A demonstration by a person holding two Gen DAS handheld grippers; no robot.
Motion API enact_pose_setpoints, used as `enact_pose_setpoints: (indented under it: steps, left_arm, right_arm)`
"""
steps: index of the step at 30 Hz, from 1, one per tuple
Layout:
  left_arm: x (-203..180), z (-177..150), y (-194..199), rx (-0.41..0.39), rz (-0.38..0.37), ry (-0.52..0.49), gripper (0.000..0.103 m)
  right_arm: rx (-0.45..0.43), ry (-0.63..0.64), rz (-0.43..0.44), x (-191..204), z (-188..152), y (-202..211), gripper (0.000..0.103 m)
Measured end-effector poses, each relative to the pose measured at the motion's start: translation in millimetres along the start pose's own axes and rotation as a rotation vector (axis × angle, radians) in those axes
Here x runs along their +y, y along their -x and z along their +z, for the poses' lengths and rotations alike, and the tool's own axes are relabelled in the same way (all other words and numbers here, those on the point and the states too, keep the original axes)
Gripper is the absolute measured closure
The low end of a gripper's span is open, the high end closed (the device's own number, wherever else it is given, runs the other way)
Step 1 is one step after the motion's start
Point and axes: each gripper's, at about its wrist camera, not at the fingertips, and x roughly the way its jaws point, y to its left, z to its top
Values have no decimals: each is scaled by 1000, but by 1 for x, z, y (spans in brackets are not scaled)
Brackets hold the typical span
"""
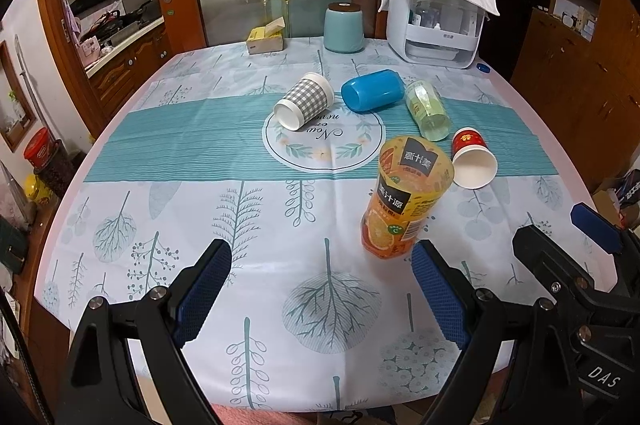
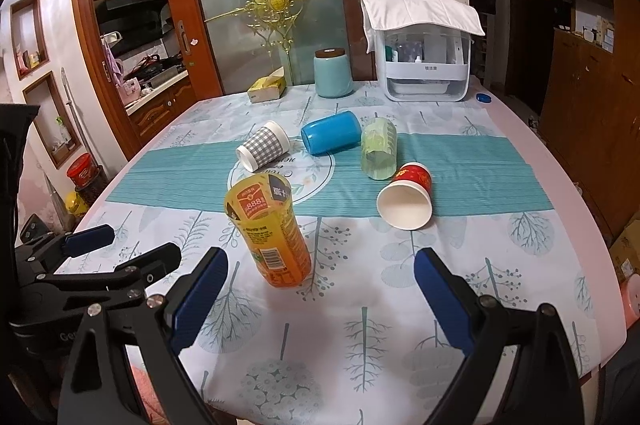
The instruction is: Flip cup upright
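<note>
Cups fill the middle of the table: from the left wrist camera I count five. One, the orange juice-label cup [image 1: 404, 201], stands upright nearest the camera on the leaf-print tablecloth [image 1: 160, 209]. Four lie on their sides behind it: a grey checked paper cup [image 1: 304, 101], a blue plastic cup [image 1: 372, 90], a pale green clear cup [image 1: 427, 110] and a red paper cup [image 1: 472, 158] whose white mouth faces the camera. At the far edge stand one teal canister [image 1: 343, 27], one tissue box [image 1: 265, 37] and one white appliance [image 1: 436, 25] with a cloth draped over it. The left gripper [image 1: 322, 289] hangs spread wide above the cloth, holding nothing; the orange cup stands just past its right finger.

From the right wrist camera the same five show: the orange cup [image 2: 268, 229] upright, just ahead of the left finger, and the checked [image 2: 263, 145], blue [image 2: 331, 132], green [image 2: 378, 153] and red [image 2: 408, 195] cups all on their sides. The right gripper [image 2: 320, 291] is likewise spread wide and empty.
</note>
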Motion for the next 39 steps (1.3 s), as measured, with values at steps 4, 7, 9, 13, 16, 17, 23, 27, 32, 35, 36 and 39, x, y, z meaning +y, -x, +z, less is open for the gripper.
enact_pose_setpoints:
  steps: [4, 7, 9, 13, 16, 17, 23, 27, 32, 35, 36, 39]
  left_arm:
    - [0, 0, 0, 0, -2, 1, 12]
    - [1, -1, -1, 6, 0, 3, 12]
    - [2, -2, -3, 10, 0, 4, 12]
    - [3, -3, -4, 12, -1, 5, 12]
    - [4, -3, -7, 17, 2, 6, 12]
    - [3, -3, -7, 18, 3, 6, 13]
    - [3, -3, -7, 18, 3, 5, 12]
    - [4, -4, -8, 19, 4, 4, 12]
    - [4, -4, -8, 19, 4, 4, 12]
    - [3, -3, -8, 19, 4, 5, 12]
    - [3, -3, -8, 19, 4, 5, 12]
    - [3, -3, -8, 20, 4, 4, 12]
  right_arm:
    - [1, 0, -1, 0, 0, 0, 8]
    - [2, 0, -3, -1, -2, -1, 8]
    - [5, -1, -6, -1, -4, -2, 8]
    - [9, -3, -8, -1, -7, -4, 8]
    - [9, -3, -9, -1, -6, -4, 8]
    - [10, -4, -10, -1, -7, -4, 8]
    - [12, -5, -9, -2, -7, -5, 8]
    - [12, -5, -8, -2, -6, -5, 8]
    - [14, -7, -10, -3, -6, -6, 8]
    - [13, -7, -9, -3, -7, -6, 8]
    - [13, -7, -10, -3, -6, -6, 8]
    - [15, -8, -9, -4, -7, -6, 8]
